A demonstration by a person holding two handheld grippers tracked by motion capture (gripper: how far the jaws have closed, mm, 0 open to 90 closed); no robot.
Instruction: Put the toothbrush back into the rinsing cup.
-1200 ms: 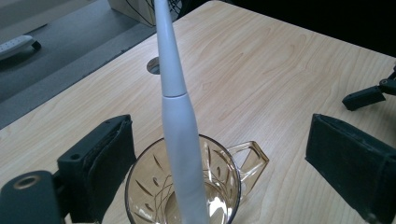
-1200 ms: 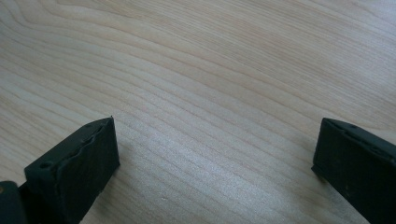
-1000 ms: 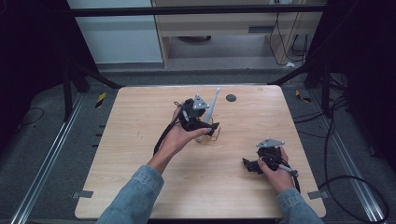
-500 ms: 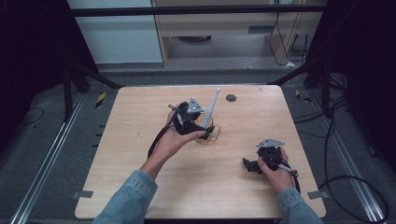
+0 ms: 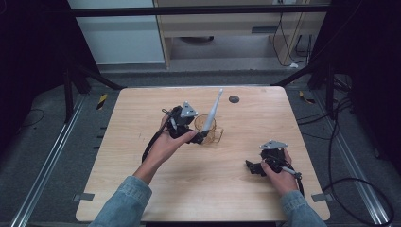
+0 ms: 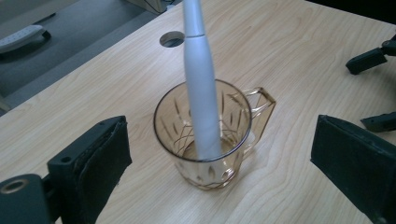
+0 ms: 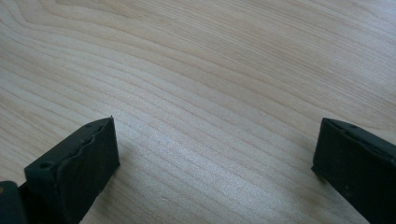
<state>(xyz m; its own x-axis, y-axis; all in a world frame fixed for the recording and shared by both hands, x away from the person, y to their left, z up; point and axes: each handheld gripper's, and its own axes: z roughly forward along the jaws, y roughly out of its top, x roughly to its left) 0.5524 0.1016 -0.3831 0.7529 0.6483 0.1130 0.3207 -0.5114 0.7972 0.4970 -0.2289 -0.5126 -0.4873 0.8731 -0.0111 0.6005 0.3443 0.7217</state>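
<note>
An amber glass mug [image 5: 210, 128] stands upright near the middle of the wooden table [image 5: 142, 104], its handle turned to the right. A white pen-shaped handle [image 5: 213, 109] leans in it, its tip pointing up and away. My left gripper [image 5: 197, 131] sits just left of the mug. In the left gripper view the mug [image 6: 212, 140] and the white handle [image 6: 201, 93] lie ahead of my left gripper [image 6: 219, 144], whose jaws are open wide and touch neither. My right gripper [image 5: 251, 168] rests low at the front right, and in its own view my right gripper [image 7: 215, 140] is open over bare wood.
A dark round hole [image 5: 233, 99] sits in the tabletop behind the mug. Black cables trail from both grippers. Dark frame legs and floor cables surround the table. The right gripper's jaws appear at the right edge of the left gripper view.
My left hand and gripper have drawn back a little toward the left and front, away from the mug. The mug, the white handle and my right gripper stay put.
</note>
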